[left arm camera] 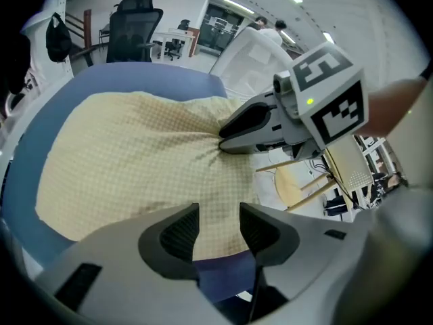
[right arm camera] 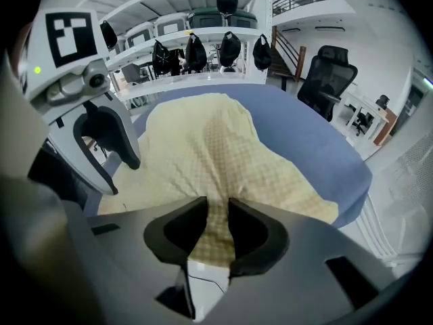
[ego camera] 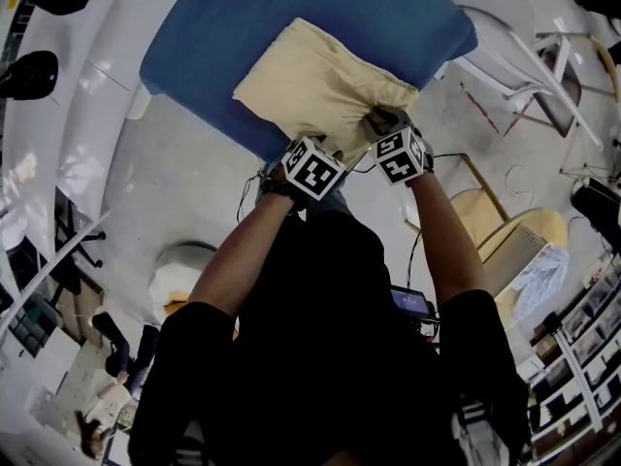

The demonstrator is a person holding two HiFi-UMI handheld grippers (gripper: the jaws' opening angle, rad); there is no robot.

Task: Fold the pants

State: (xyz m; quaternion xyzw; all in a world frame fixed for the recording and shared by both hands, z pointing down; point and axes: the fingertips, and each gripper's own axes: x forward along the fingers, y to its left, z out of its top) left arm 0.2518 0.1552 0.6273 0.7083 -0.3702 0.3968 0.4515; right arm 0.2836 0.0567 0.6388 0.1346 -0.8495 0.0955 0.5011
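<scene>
Pale yellow checked pants [ego camera: 310,81] lie folded on a blue table [ego camera: 291,8], reaching its near edge. My right gripper [ego camera: 383,122] is at their near right corner. In the right gripper view it [right arm camera: 218,222] is shut on a raised ridge of the pants [right arm camera: 223,147]. In the left gripper view, creases fan out from its tips [left arm camera: 222,141]. My left gripper [ego camera: 330,146] hangs just to its left over the near hem. In its own view the left gripper [left arm camera: 218,225] is open, and the pants [left arm camera: 135,154] lie flat below the gap. It also shows in the right gripper view [right arm camera: 122,175].
The table's near edge [left arm camera: 223,276] lies right under both grippers. A light wooden chair [ego camera: 505,226] stands on the floor to the right, and a white chair [ego camera: 505,56] beyond it. A black office chair [left arm camera: 132,32] and shelves with black bags [right arm camera: 203,46] stand behind the table.
</scene>
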